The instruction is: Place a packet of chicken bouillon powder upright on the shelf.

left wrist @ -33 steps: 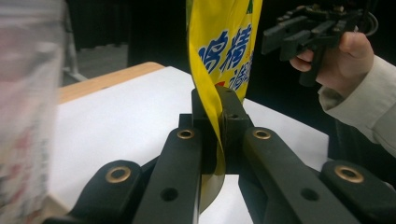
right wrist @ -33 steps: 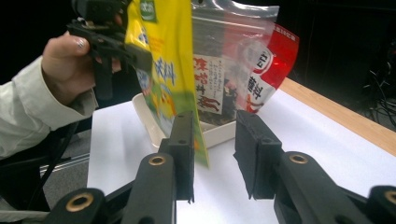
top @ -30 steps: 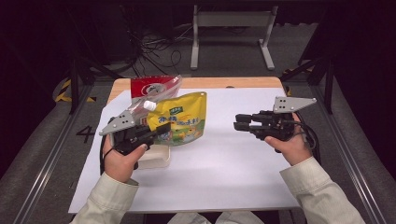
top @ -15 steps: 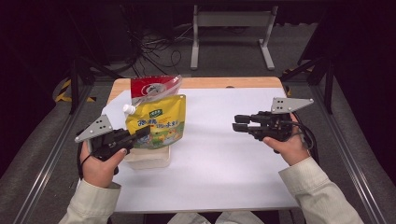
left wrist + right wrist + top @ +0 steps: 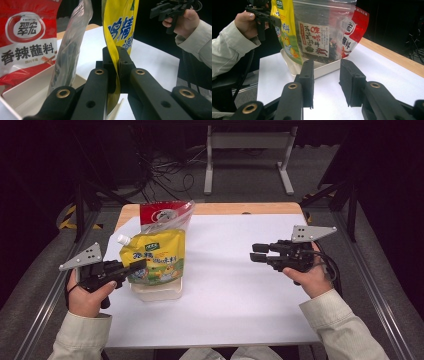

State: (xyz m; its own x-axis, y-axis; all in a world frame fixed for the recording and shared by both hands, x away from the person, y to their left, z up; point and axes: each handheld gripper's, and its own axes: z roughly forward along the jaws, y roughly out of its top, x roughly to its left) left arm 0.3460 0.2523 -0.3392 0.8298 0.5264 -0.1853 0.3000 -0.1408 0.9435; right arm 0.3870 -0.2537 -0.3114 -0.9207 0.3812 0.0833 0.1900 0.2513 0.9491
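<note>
My left gripper (image 5: 136,265) (image 5: 117,56) is shut on the edge of a yellow spouted pouch (image 5: 152,262) (image 5: 120,22) and holds it upright, its lower edge at a shallow white tray (image 5: 159,293) (image 5: 322,70). Behind it in the tray stand a red snack bag (image 5: 162,214) (image 5: 25,37) and a clear bag of dark contents (image 5: 72,45) (image 5: 317,37). My right gripper (image 5: 257,253) (image 5: 327,65) hovers over the white table's right half. It is open, its jaws have just been opening a little, and nothing is between them.
A white sheet (image 5: 235,295) covers the table, with a wooden strip (image 5: 240,209) along the far edge. Metal rails run down both sides. A stand and cables lie on the floor beyond.
My left gripper has carried the yellow pouch leftward and toward the person, to above the tray. The right hand has stayed where it was.
</note>
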